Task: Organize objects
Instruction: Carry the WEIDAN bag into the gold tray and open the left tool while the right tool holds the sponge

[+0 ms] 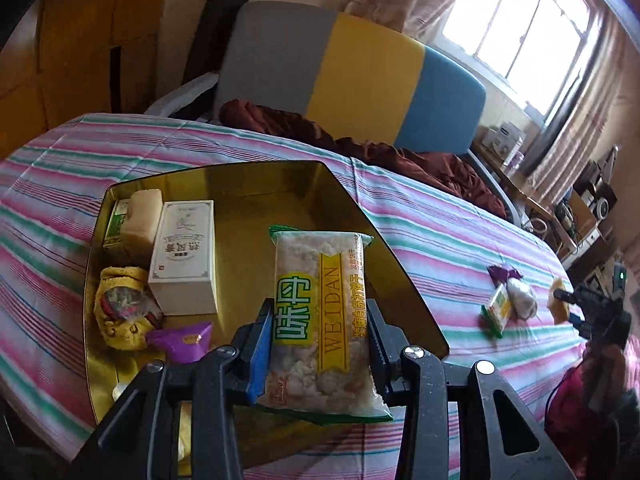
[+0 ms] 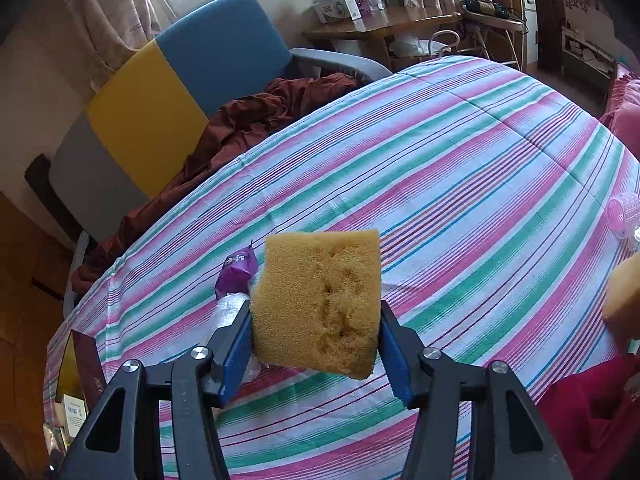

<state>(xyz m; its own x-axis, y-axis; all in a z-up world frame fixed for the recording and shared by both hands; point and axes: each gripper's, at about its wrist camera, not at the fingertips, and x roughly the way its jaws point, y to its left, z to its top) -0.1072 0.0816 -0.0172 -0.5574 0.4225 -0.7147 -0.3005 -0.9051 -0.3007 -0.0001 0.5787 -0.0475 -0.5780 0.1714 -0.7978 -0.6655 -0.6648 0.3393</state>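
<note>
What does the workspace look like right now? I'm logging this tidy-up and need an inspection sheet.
Surface: striped cloth covers the table.
Job's things: gold tray holds a white box, a pale block, a yellow pouch and a purple packet; two small packets lie loose on the cloth.
Clutter: pink roller at the cloth's edge.
Grippers: left tongs shut on a snack packet above the tray; right tongs shut on a yellow sponge.
Cables: tangled on the side table.
Surroundings: tricolour chair with brown cloth, curtained window.
</note>
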